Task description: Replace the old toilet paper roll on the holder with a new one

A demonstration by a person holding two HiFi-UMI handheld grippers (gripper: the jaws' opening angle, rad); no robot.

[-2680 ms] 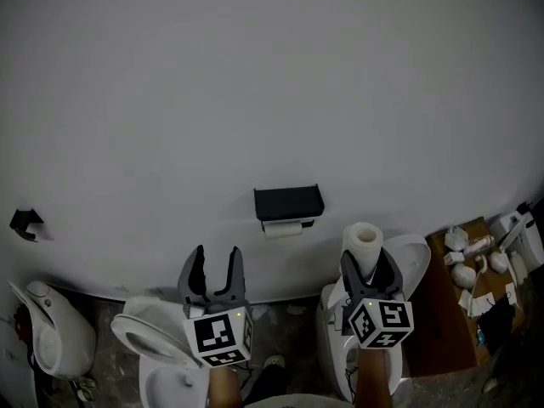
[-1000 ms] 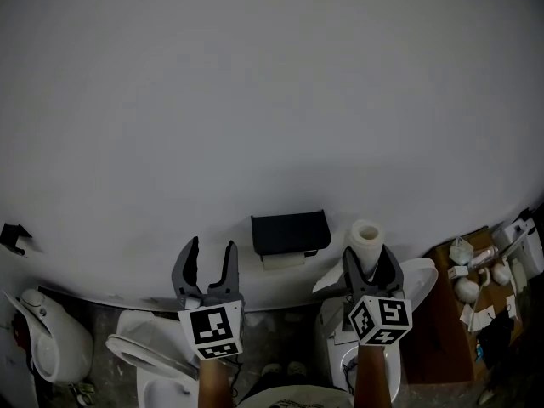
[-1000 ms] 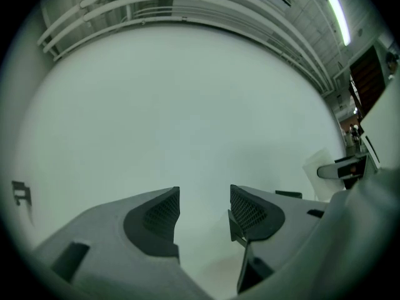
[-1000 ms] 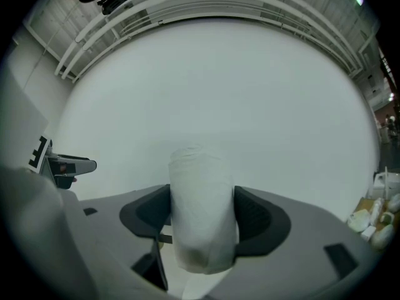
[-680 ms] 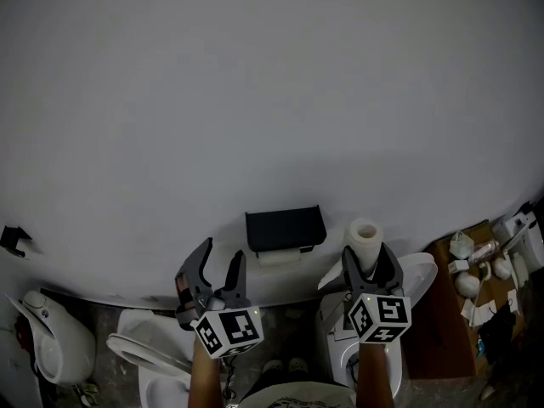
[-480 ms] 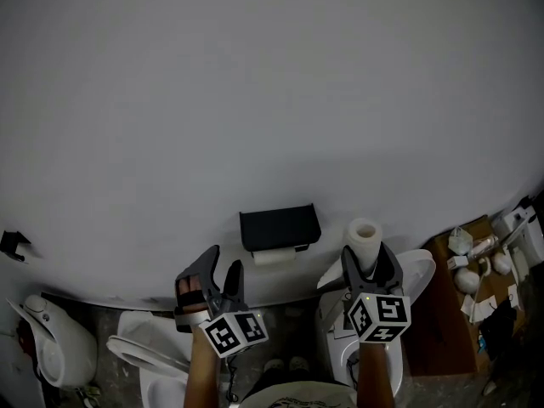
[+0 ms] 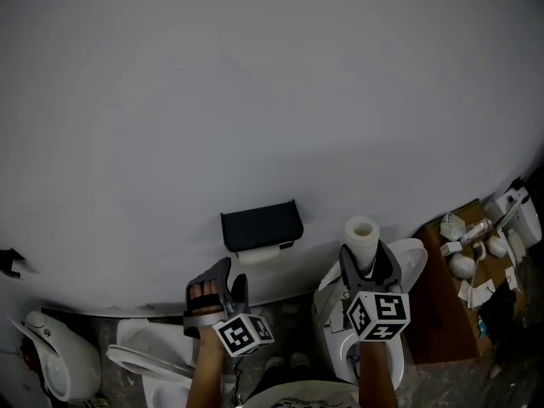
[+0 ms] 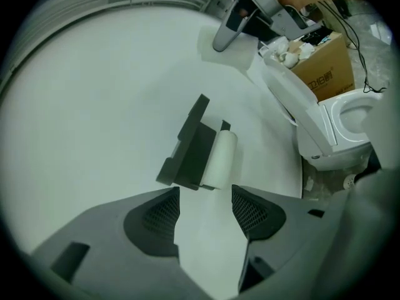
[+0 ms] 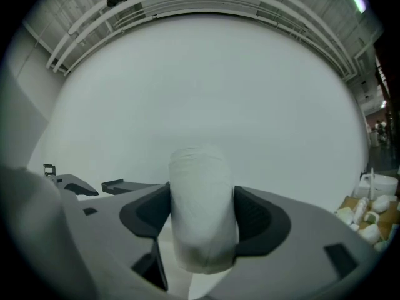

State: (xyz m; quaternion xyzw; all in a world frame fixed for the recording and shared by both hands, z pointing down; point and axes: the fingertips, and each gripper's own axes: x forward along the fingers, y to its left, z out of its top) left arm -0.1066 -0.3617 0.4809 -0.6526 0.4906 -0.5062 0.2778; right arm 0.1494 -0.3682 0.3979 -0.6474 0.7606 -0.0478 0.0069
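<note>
The black holder (image 7: 261, 224) is fixed to the white wall, with the thin old roll (image 7: 258, 254) hanging under it. My left gripper (image 7: 231, 272) is below and left of it, rolled onto its side. Its jaws have just been opening and stand open with nothing between them. The left gripper view looks along that open gripper (image 8: 205, 211) at the holder (image 8: 190, 149) and old roll (image 8: 220, 160) a short way ahead. My right gripper (image 7: 364, 255) is shut on the upright new roll (image 7: 361, 238), right of the holder. The right gripper view shows both pads pressing the new roll (image 9: 200, 180).
A white toilet (image 7: 408, 266) stands under the right gripper, and another toilet seat (image 7: 149, 359) lies at the lower left. A cardboard box (image 7: 446, 313) with several small items is at the right. A white fixture (image 7: 51, 372) sits at the far left.
My left gripper has rolled onto its side and sunk lower in the view, closer under the holder. The right gripper keeps the new roll and has barely shifted. The holder sits further left in view.
</note>
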